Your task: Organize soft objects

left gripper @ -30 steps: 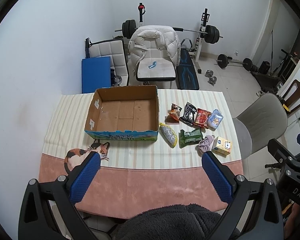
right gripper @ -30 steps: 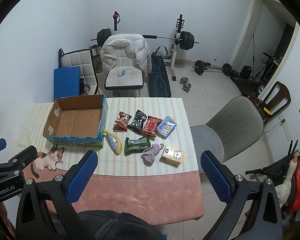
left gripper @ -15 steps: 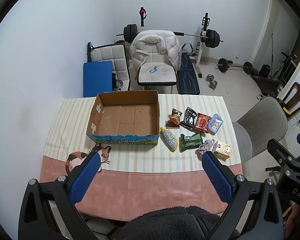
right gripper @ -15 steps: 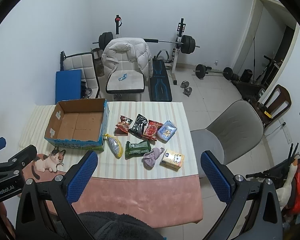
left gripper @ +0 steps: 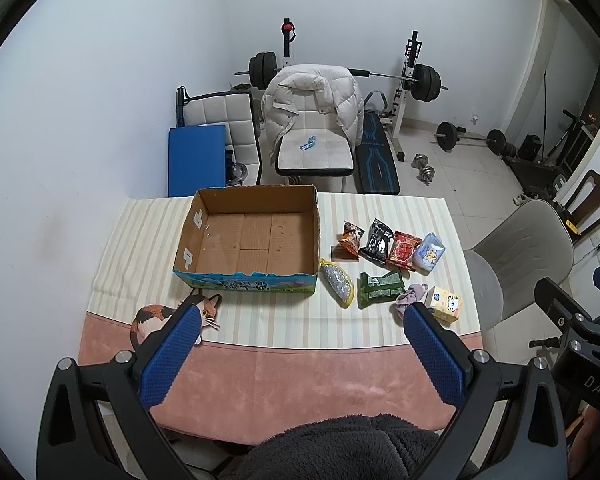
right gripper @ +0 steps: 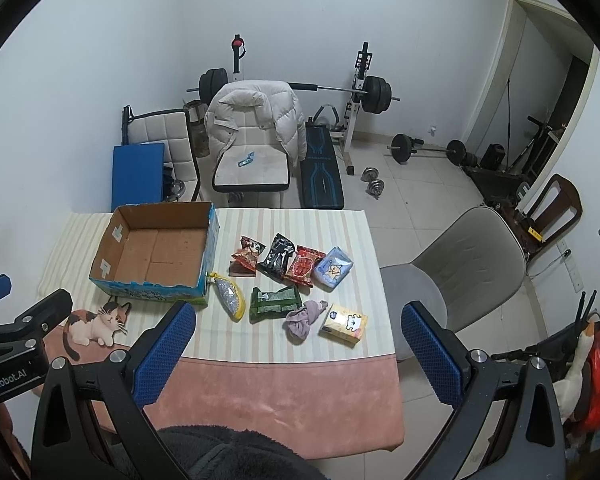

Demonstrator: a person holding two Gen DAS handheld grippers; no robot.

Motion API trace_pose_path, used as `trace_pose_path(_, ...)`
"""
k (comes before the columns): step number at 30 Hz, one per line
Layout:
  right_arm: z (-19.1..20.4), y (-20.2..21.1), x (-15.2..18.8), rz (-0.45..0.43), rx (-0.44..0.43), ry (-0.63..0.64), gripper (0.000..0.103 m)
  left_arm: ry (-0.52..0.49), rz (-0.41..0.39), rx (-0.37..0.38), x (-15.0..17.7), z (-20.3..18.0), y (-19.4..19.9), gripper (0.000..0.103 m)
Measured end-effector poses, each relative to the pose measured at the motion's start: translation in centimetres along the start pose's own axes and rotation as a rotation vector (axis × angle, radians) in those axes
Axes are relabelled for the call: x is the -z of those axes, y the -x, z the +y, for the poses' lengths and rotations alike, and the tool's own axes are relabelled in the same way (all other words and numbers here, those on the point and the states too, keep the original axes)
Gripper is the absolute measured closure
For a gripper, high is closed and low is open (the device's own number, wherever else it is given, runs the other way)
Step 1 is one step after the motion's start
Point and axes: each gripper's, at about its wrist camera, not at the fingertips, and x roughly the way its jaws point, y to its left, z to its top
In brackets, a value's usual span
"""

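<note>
Left gripper (left gripper: 300, 312), lower frame: black frame, two blue ribbed pads spread wide, nothing between them. Right gripper (right gripper: 298, 310), lower frame: same build, pads likewise parted and unloaded. Both held high above table (left gripper: 300, 376), draped in cloth, cream-striped at far part, plain pink at near edge, printed cat (left gripper: 156, 316) at lower left.

Cardboard box (left gripper: 256, 208), centre-left: open top, bare brown corrugated floor, blue printed outer wall, no contents.

Soft objects, centre-right of box, all on striped cloth. Far row, side by side: orange crinkled snack bag (left gripper: 350, 236) over small brown slab, glossy black bag (left gripper: 377, 242), red bag (left gripper: 404, 249), pale blue puffy pack (left gripper: 431, 252). Near row: yellow-rimmed mesh pouch (left gripper: 337, 282) just beside box corner, flat green packet (left gripper: 380, 288), crumpled mauve cloth (right gripper: 306, 316), limp and folded, touching yellow carton (right gripper: 344, 324) with rigid square edges.

Grey fleece sleeve (left gripper: 340, 448) at bottom centre. Upper frame: quilted white jacket (left gripper: 312, 100) over padded chair, barbell rack (left gripper: 414, 76) against wall.
</note>
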Motion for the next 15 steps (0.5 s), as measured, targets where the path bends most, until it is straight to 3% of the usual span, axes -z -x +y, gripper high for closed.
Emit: trace_pose_path(15,0.22,0.31,-0.3,-0.003,0.011,0.002,0.0,0.006,-0.009,0.011,-0.09,-0.17,0.41,0.0)
